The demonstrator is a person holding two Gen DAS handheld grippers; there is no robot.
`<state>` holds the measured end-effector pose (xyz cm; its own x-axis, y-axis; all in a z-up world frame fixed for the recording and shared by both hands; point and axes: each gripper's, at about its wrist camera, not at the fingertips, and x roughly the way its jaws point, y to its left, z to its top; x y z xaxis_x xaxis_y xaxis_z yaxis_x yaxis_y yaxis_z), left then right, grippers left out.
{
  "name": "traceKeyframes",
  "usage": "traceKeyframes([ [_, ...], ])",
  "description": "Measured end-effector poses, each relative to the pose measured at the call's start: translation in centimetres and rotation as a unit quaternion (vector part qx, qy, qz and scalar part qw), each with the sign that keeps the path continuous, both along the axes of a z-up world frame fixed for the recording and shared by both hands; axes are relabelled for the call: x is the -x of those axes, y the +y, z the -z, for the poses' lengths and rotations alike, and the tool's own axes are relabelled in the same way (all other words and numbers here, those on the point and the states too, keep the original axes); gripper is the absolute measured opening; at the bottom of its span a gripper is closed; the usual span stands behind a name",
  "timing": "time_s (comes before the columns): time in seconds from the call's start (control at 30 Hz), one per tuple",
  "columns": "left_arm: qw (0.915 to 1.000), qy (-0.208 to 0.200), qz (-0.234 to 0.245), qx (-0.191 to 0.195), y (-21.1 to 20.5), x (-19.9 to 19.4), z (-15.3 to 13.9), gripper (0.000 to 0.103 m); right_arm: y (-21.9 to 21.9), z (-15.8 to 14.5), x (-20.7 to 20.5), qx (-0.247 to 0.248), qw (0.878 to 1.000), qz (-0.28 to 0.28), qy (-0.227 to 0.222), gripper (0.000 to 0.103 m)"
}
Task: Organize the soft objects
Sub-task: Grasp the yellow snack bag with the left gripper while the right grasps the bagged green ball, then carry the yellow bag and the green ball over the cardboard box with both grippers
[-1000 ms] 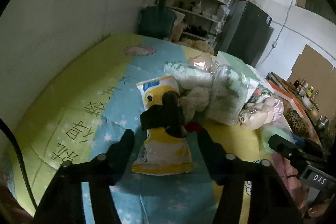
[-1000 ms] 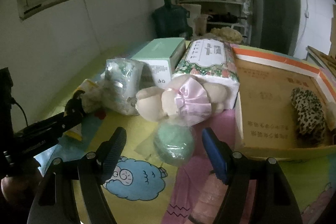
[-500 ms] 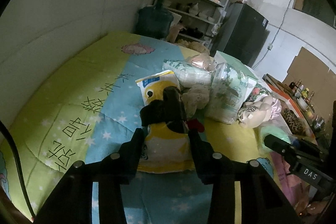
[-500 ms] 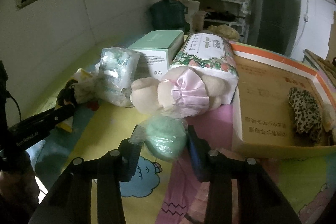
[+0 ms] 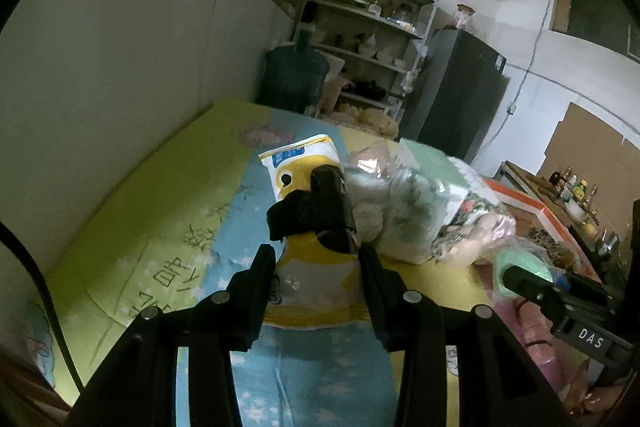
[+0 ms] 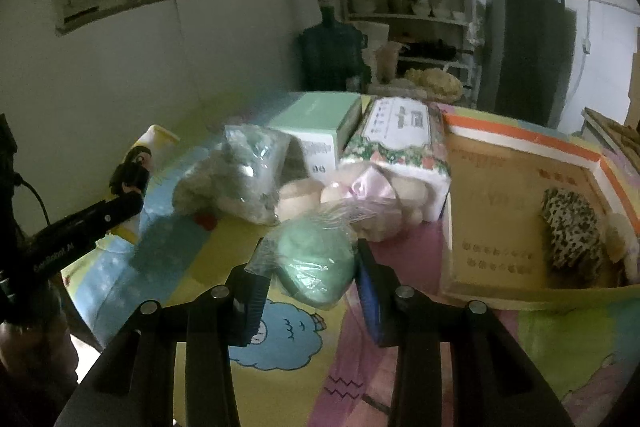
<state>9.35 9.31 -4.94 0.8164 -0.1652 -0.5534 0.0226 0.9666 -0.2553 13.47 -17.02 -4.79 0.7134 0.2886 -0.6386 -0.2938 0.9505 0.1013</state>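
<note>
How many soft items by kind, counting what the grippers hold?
Plush toys: 3 — yellow penguin plush, pink-bow plush, leopard-print plush
Bagged soft items: 2 — green bagged item, grey bagged item
Tissue pack: 1
Total: 6

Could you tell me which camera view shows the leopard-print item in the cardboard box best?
The right wrist view: the leopard-print item lies in plain sight inside the open cardboard box, against its right wall. The left wrist view shows only a small patch of it far off at the right, behind the plush toy.
</note>
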Motion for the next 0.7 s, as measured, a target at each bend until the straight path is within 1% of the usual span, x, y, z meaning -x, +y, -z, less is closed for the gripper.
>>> traceKeyframes([
  [0.17,0.9997,-0.015,0.017,-0.004,-1.0,0.2,-1.5,0.043,-0.1,-1.2,0.9,-0.006,1.000,-0.004,-0.018,0.041],
  [0.37,0.9984,-0.037,0.042,-0.010,-2.9,0.2,-3.3,0.043,-1.3,-2.6,1.8,-0.011,0.999,0.002,-0.038,0.041],
  [0.57,0.9950,-0.057,0.083,-0.006,-5.6,-0.2,-5.1,0.043,-3.2,-3.5,2.1,-0.014,0.998,0.018,-0.054,0.041],
  [0.7,0.9921,-0.062,0.109,-0.005,-7.8,-0.9,-5.9,0.043,-4.9,-4.2,2.2,-0.015,0.997,0.034,-0.064,0.041],
])
